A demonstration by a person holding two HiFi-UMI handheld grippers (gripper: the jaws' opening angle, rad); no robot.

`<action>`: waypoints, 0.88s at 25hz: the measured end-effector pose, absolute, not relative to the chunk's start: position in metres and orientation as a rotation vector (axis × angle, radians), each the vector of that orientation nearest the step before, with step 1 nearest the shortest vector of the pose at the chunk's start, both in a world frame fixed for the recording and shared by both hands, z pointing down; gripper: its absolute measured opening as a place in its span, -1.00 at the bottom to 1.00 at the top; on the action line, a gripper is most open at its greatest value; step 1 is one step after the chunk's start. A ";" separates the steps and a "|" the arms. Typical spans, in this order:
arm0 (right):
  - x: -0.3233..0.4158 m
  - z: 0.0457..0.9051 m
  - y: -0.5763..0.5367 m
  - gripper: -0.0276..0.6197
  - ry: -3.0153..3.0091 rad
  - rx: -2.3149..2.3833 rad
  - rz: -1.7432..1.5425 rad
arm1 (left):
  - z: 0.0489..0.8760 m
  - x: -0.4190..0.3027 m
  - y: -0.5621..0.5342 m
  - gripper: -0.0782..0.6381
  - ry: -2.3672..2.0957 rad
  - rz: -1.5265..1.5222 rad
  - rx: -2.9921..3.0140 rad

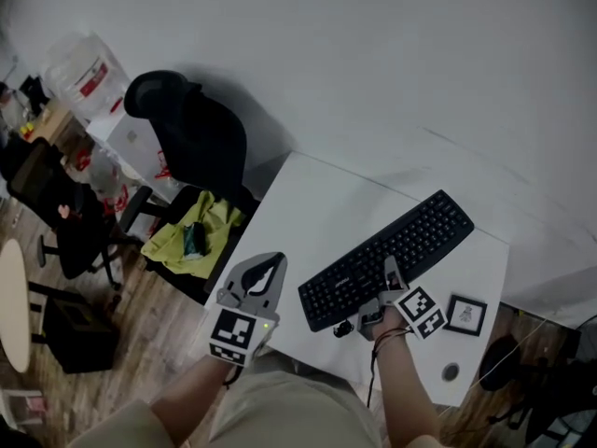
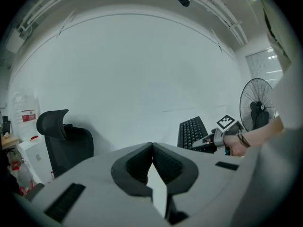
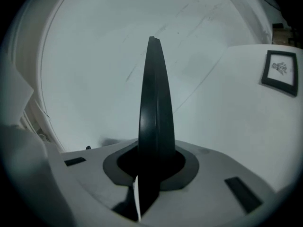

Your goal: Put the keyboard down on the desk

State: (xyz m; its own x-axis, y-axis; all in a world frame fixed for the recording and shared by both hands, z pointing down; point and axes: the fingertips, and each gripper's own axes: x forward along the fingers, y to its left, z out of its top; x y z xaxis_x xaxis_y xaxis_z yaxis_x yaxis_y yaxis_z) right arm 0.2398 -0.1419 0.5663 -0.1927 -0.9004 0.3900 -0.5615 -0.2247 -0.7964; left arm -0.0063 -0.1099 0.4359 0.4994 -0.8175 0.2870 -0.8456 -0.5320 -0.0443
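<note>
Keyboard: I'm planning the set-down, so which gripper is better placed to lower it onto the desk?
Right. The right gripper is clamped on the keyboard's near edge over the desk. The left gripper is shut, empty, and off to the side.

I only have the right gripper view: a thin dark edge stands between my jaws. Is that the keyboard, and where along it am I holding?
Observer: Yes. The head view shows the right gripper shut on the near long edge of the keyboard, roughly midway along it.
Operator: Is the left gripper on it too?
Observer: No. The left gripper is empty with its jaws together. It is apart from the keyboard, by the left edge of the desk.
Operator: Anything close beside the keyboard?
Observer: Only the small picture frame, lying on the desk to the right of your gripper and not touching the keyboard.
</note>
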 end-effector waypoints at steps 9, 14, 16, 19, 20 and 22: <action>0.216 0.604 -0.178 -0.64 1.607 -1.733 -1.476 | 0.470 -0.022 -0.144 -0.72 -1.355 0.477 2.613; 0.205 0.628 -0.200 -0.64 1.562 -1.752 -1.505 | 0.491 -0.029 -0.168 -0.72 -1.288 0.500 2.600; 0.201 0.638 -0.206 -0.64 1.531 -1.751 -1.531 | 0.499 -0.031 -0.176 -0.72 -1.259 0.511 2.591; 0.197 0.651 -0.213 -0.64 1.479 -1.751 -1.573 | 0.507 -0.034 -0.186 -0.72 -1.234 0.525 2.579; 0.195 0.655 -0.216 -0.64 1.459 -1.753 -1.586 | 0.510 -0.035 -0.189 -0.72 -1.227 0.524 2.576; 0.192 0.666 -0.220 -0.64 1.421 -1.763 -1.614 | 0.514 -0.037 -0.195 -0.72 -1.216 0.518 2.572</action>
State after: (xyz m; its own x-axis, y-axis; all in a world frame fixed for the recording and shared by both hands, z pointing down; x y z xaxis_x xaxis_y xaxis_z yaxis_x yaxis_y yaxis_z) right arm 0.1918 -0.2202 0.6659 -0.1575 -0.8323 0.5315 -0.4219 -0.4299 -0.7982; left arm -0.0374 -0.1953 0.5140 0.5886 -0.6921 0.4178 -0.7808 -0.6206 0.0720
